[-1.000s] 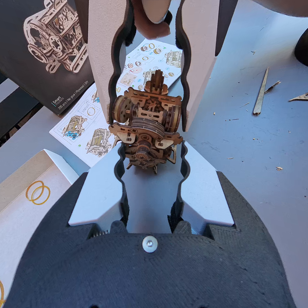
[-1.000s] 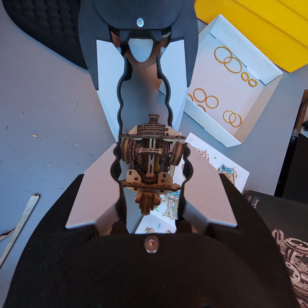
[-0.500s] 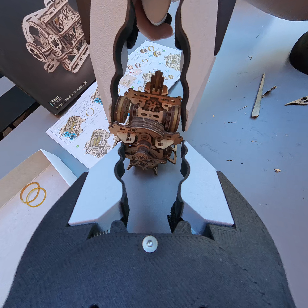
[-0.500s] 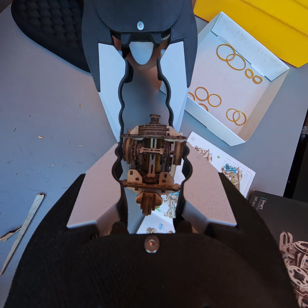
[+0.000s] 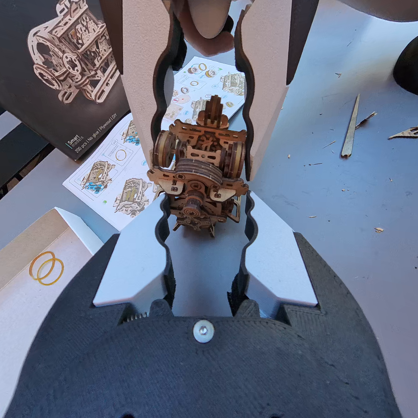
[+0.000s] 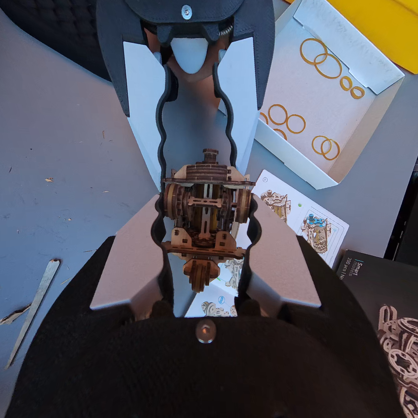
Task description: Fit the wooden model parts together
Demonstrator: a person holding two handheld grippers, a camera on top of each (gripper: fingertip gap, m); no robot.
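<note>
laser-cut plywood model (image 6: pixel 204 217) gripped between right gripper (image 6: pixel 204 201) fingers; left gripper (image 5: pixel 207 203) fingers wide

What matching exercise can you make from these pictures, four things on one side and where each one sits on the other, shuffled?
Things:
1. wooden model
2. rubber bands
3. instruction sheet
4. wood strip

Places:
A. lying in the white tray
B. on the bare grey table, among splinters
C. clamped in the right gripper
D. flat on the table beside the black kit box

Pairs: 1-C, 2-A, 3-D, 4-B
</note>
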